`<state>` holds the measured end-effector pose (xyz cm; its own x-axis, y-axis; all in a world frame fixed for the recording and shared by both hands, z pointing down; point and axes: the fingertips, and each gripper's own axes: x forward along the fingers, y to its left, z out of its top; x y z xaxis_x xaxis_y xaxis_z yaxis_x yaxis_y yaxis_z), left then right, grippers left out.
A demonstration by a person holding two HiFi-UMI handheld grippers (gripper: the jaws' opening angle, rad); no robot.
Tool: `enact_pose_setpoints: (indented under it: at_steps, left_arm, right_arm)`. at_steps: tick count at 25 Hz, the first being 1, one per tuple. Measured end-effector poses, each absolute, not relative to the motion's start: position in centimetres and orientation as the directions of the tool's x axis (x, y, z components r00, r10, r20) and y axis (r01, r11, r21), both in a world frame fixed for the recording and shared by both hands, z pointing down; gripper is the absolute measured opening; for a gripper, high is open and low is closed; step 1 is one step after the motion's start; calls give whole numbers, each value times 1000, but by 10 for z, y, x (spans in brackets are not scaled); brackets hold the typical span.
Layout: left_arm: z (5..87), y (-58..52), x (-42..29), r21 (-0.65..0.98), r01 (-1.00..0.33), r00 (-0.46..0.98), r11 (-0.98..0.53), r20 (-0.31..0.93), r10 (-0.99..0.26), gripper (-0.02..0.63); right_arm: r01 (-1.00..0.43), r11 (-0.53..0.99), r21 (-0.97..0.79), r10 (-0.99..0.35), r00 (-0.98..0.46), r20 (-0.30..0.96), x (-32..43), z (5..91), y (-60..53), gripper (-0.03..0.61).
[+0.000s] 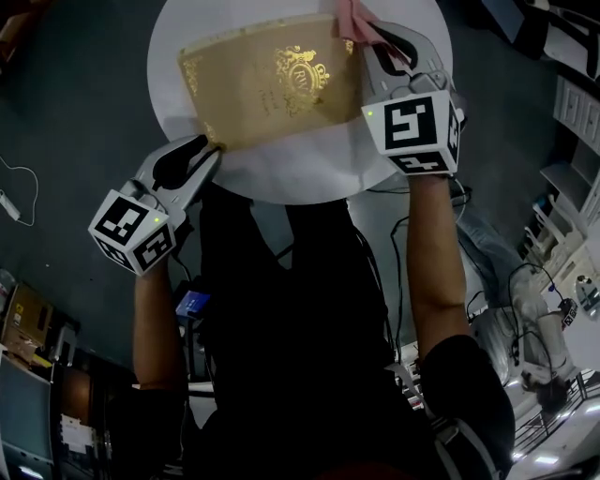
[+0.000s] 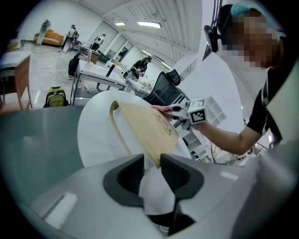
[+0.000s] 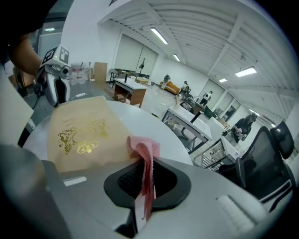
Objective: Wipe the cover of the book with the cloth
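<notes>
A tan book point(image 1: 267, 84) with a gold emblem lies on the round white table point(image 1: 281, 173). My left gripper point(image 1: 208, 148) is shut on the book's near left corner; in the left gripper view the jaws point(image 2: 152, 163) clamp the cover's corner point(image 2: 149, 128). My right gripper point(image 1: 370, 37) is at the book's far right corner, shut on a pink cloth point(image 1: 354, 21). In the right gripper view the cloth point(image 3: 142, 154) sticks up between the jaws and touches the edge of the cover point(image 3: 79, 133). The cloth's lower part is hidden inside the jaws.
The table's edge point(image 1: 178, 169) drops off to a dark floor point(image 1: 75, 112) all round. A cable point(image 1: 14, 187) lies on the floor at left, white shelving point(image 1: 572, 103) stands at right. Desks point(image 3: 135, 91), an office chair point(image 2: 163, 88) and people are farther off.
</notes>
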<state>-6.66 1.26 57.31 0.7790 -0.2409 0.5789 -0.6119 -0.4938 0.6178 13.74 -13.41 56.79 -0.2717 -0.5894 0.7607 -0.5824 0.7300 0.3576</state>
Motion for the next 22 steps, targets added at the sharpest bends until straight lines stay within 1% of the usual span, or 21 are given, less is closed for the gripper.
enact_pose_setpoints:
  at_steps: [3,5,7,12,16,22]
  left_arm:
    - [576,13,-64,620,-606,784,-498,569,-247,110]
    - [577,12,-63,617,-605,786,-504,565,-251,109]
    - [576,11,-61,616,-605,786,-504,563,-256,107]
    - [575,10,-56,624,-603,790,-496,551,-268,107]
    - [575,10,-64,634,-601,795,-487,537,-282,104]
    - [573,11,-67,641,-601,797,-476,527,-296,104]
  right_arm:
    - [-604,693,393,-637,-257,727,138,553,-137,9]
    - [-602,680,420,-673,-282,684,123,533,-139,9]
    - [-565,699,437,-677,-329,658,99,514,-137,9]
    - [-499,781,377,-607,-461,647,27,498,-115,9]
    - [-453,828,330,-554,-568,609,-36,502,-100,11]
    - [-376,888,265,-451,-601,660,-78,532,-74,11]
